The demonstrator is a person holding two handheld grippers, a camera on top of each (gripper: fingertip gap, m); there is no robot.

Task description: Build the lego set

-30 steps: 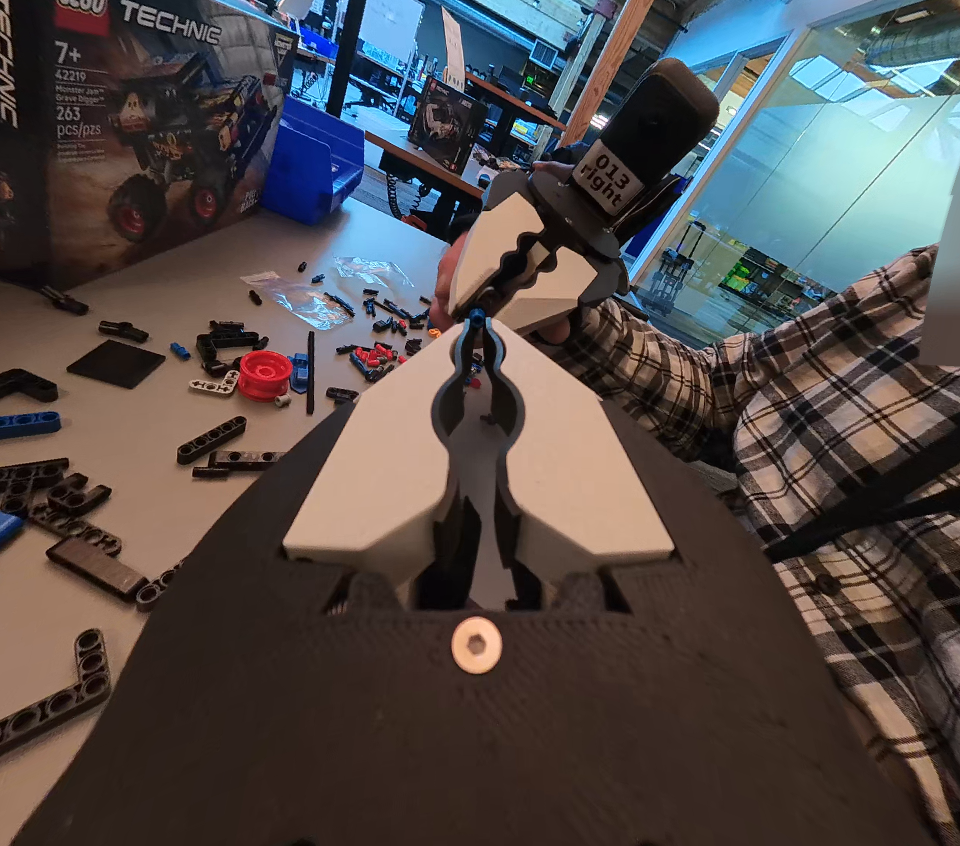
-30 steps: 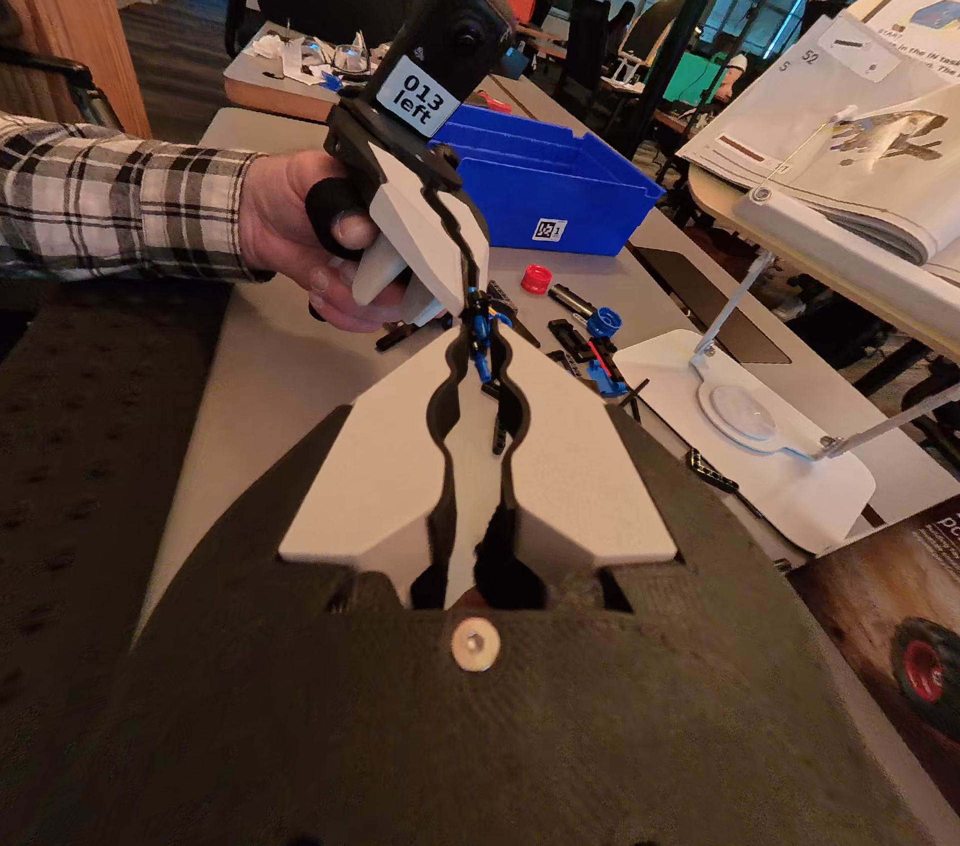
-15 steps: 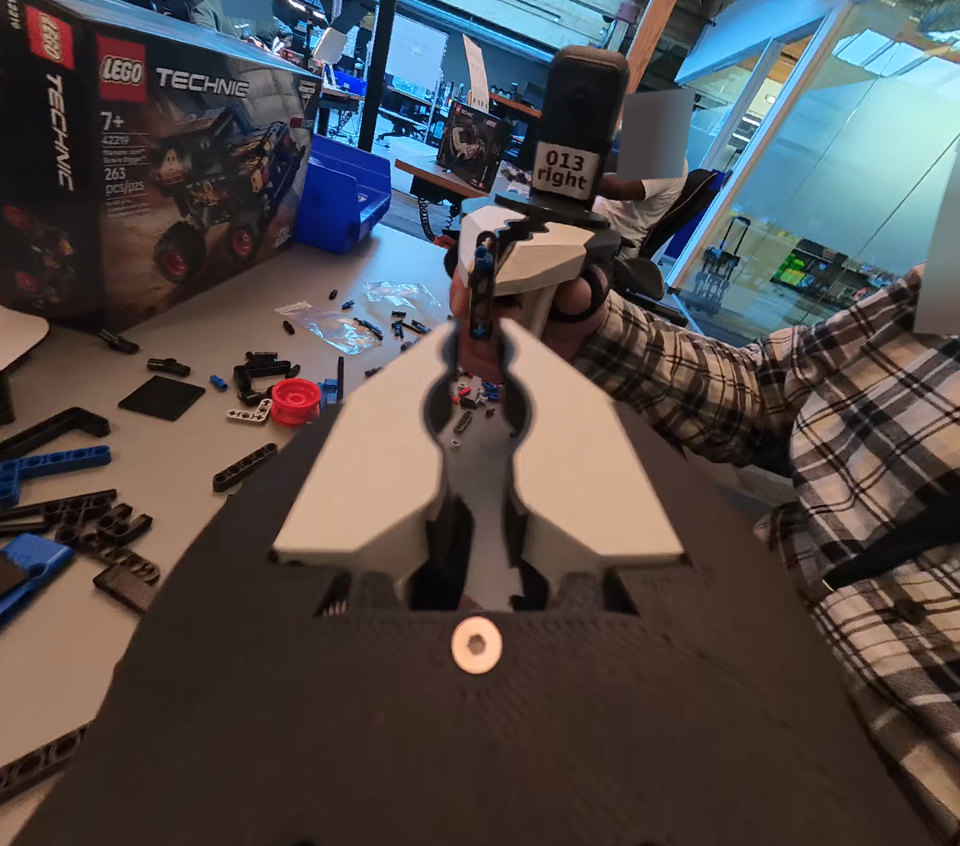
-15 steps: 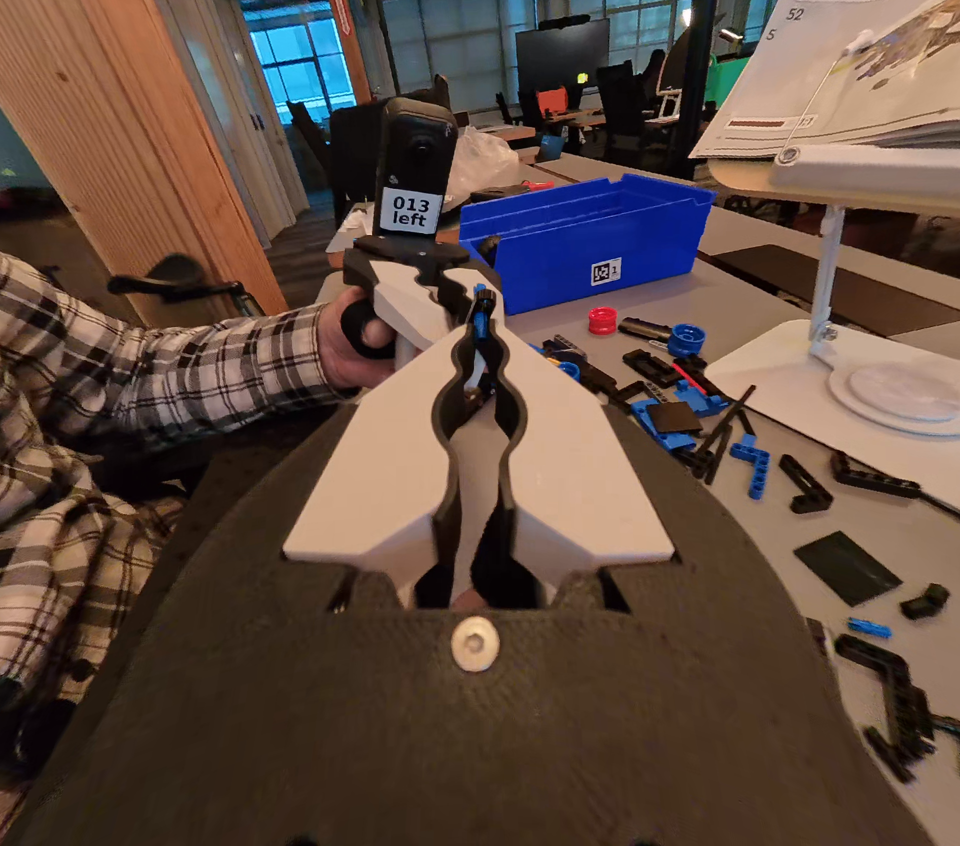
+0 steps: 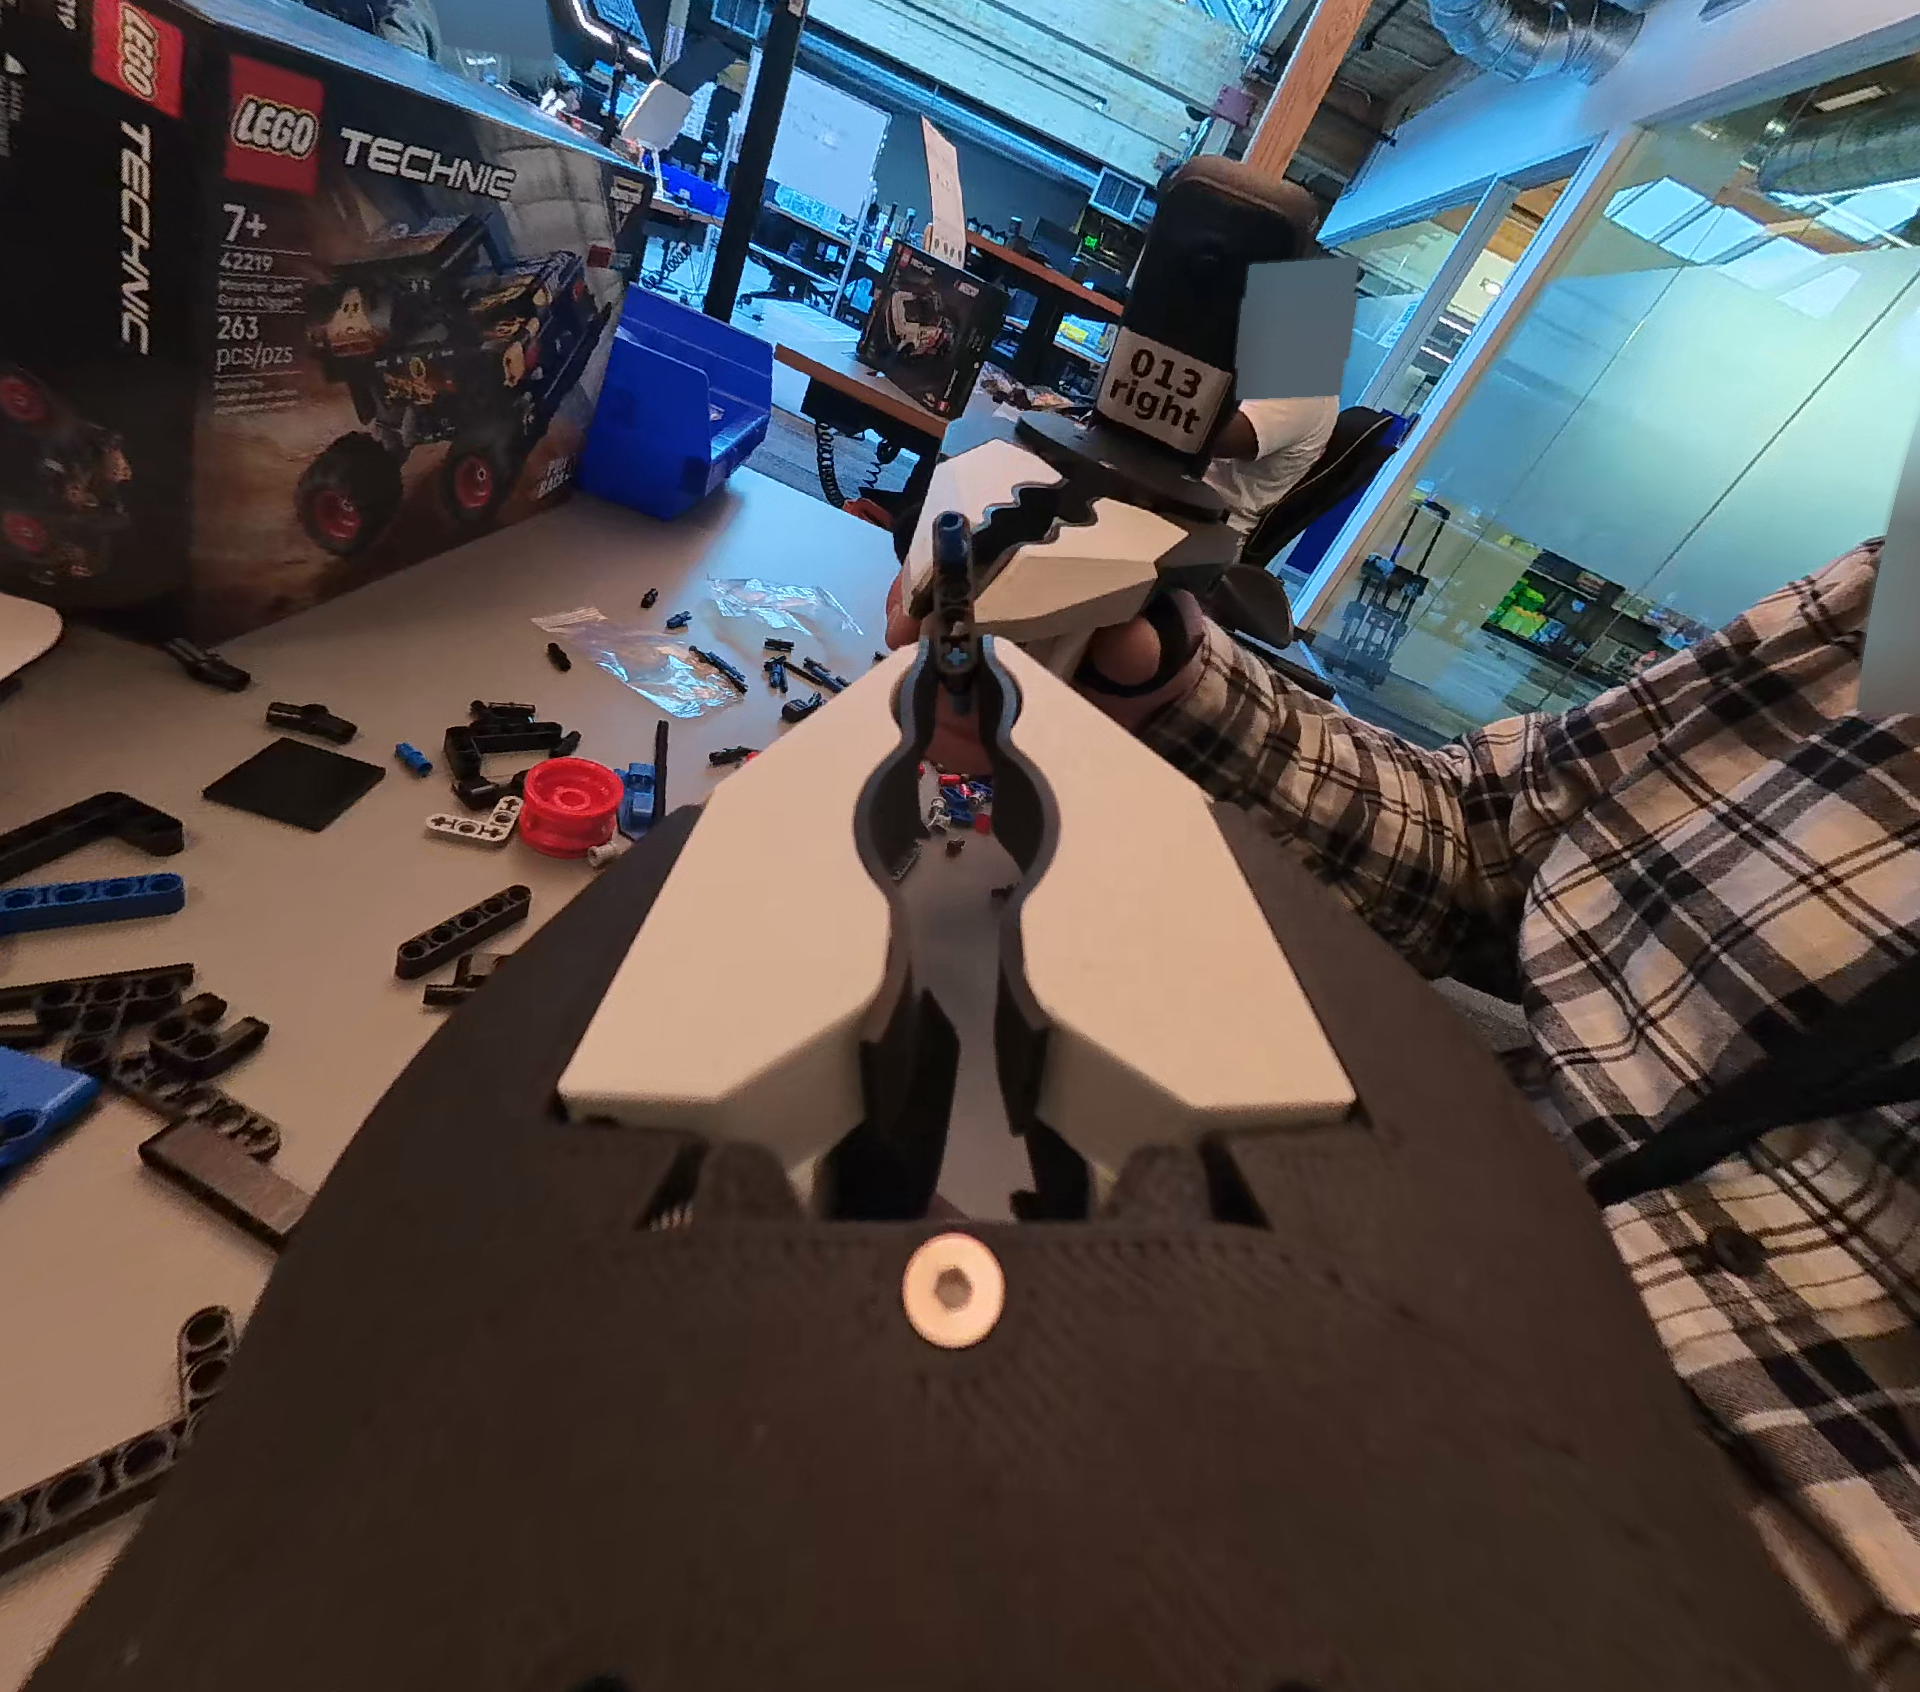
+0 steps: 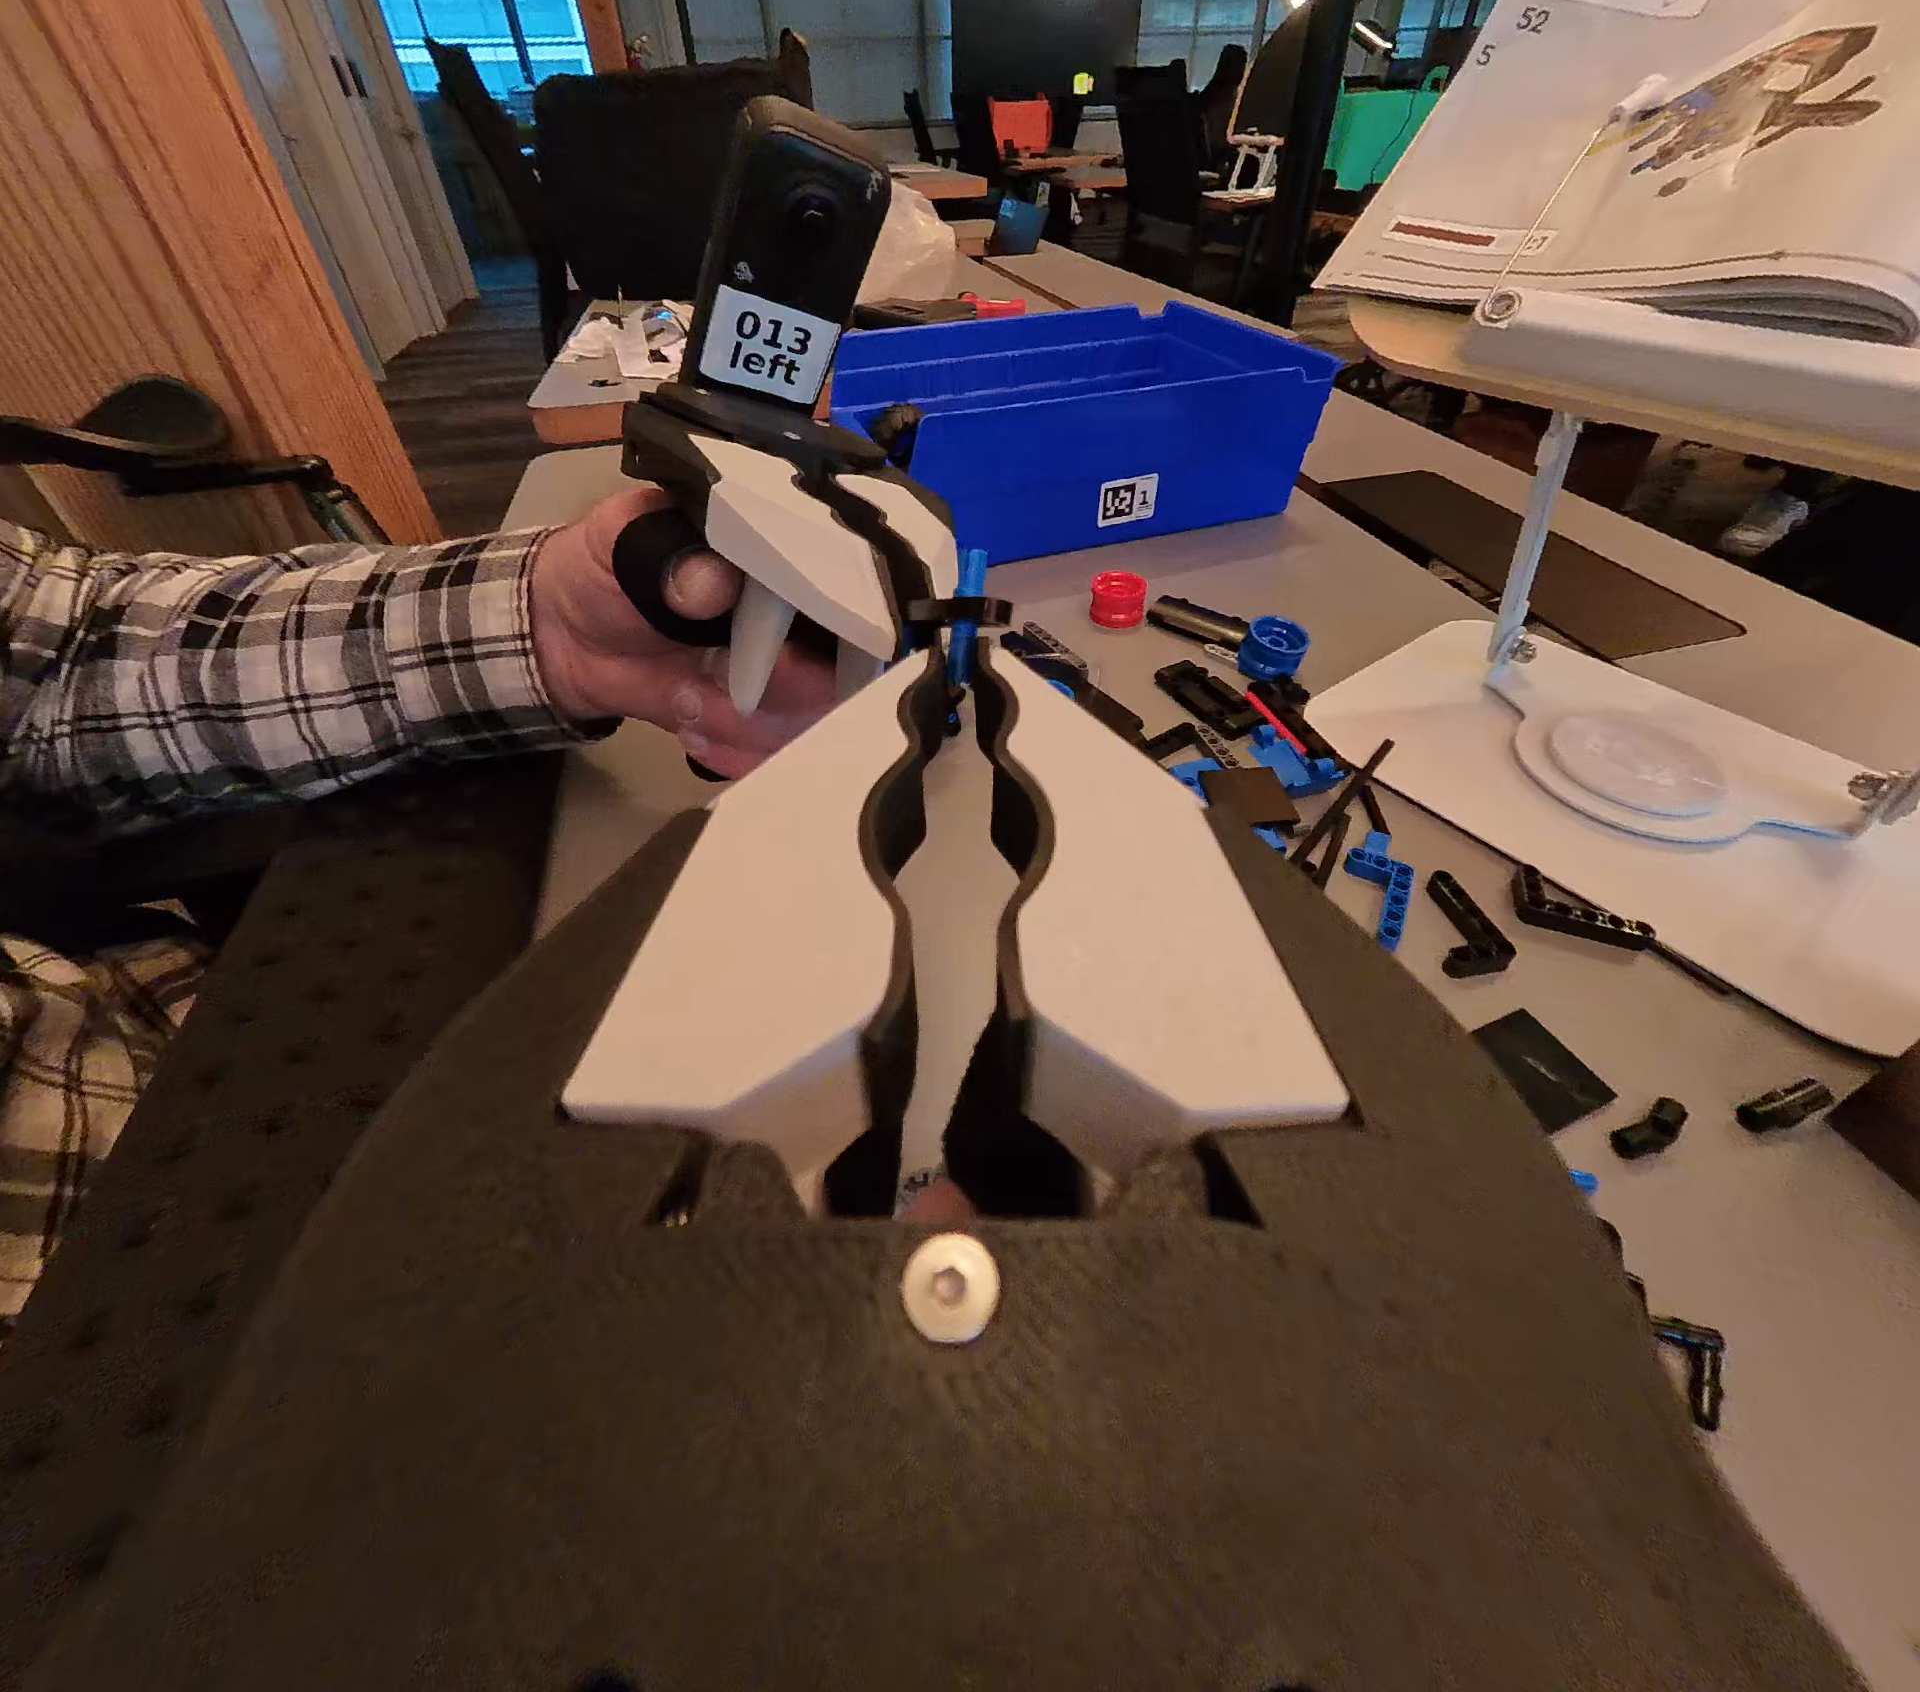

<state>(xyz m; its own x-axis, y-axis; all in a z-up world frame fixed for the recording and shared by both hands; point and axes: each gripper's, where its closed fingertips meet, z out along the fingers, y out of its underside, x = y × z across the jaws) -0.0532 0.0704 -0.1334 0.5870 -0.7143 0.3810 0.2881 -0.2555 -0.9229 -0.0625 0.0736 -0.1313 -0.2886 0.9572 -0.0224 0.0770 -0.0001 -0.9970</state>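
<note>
Since half a second ago, both grippers have swung so that the small piece now sits pinched between the two sets of tips. From the left wrist, the left gripper (image 5: pixel 954 674) has its jaws drawn narrow around the lower end of a thin black beam (image 5: pixel 950 598) capped by a blue pin (image 5: pixel 949 534); half a second ago those jaws stood a little apart with the piece held beyond them. The right gripper (image 5: pixel 971 546) meets the beam from the far side, tilted over it. On the grey table (image 5: pixel 343 686) the loose parts have not shifted: the red wheel (image 5: pixel 566 801), the blue beam (image 5: pixel 88 902) and the set's box (image 5: pixel 312 312).

From the right wrist, the right gripper (image 6: pixel 958 674) is nearly closed on the blue pin (image 6: pixel 966 624), which stands upright. The left gripper (image 6: pixel 925 614) comes in from the left, and the black beam (image 6: pixel 961 609) appears edge-on across the pin. Behind stand the blue bin (image 6: pixel 1091 437) and the instruction booklet (image 6: pixel 1662 167) on its white stand (image 6: pixel 1538 541).

My judgement: the hand-off has turned into a two-handed press, seating the pin in the beam; most of the set remains unbuilt.
</note>
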